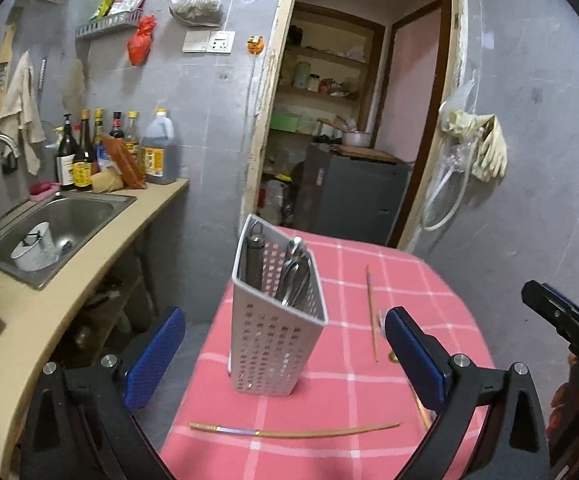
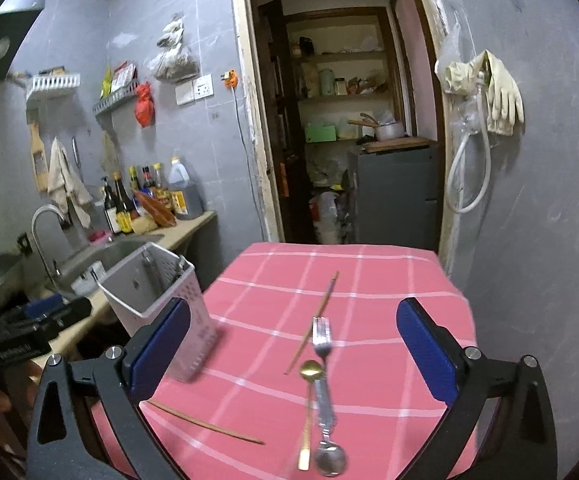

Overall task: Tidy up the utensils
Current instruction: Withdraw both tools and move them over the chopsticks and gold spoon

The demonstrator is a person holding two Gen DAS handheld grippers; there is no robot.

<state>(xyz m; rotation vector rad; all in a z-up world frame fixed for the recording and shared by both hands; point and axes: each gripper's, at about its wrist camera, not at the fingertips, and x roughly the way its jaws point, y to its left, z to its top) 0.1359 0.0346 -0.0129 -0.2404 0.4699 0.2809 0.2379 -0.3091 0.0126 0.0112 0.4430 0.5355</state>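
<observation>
Both grippers, left [image 1: 285, 344] and right [image 2: 293, 344], are hovering, fingers apart and empty; next, probably gripping the fork [image 2: 321, 340] at twelve o'clock for the caddy [image 2: 161, 296].

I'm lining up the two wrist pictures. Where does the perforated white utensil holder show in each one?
Left wrist view: the utensil holder stands at centre, on the pink checked tablecloth, between the open blue pads.
Right wrist view: the utensil holder stands at lower left, partly behind the left pad, at the tablecloth's left edge.
Shared landmark: the doorway behind the table.
</observation>
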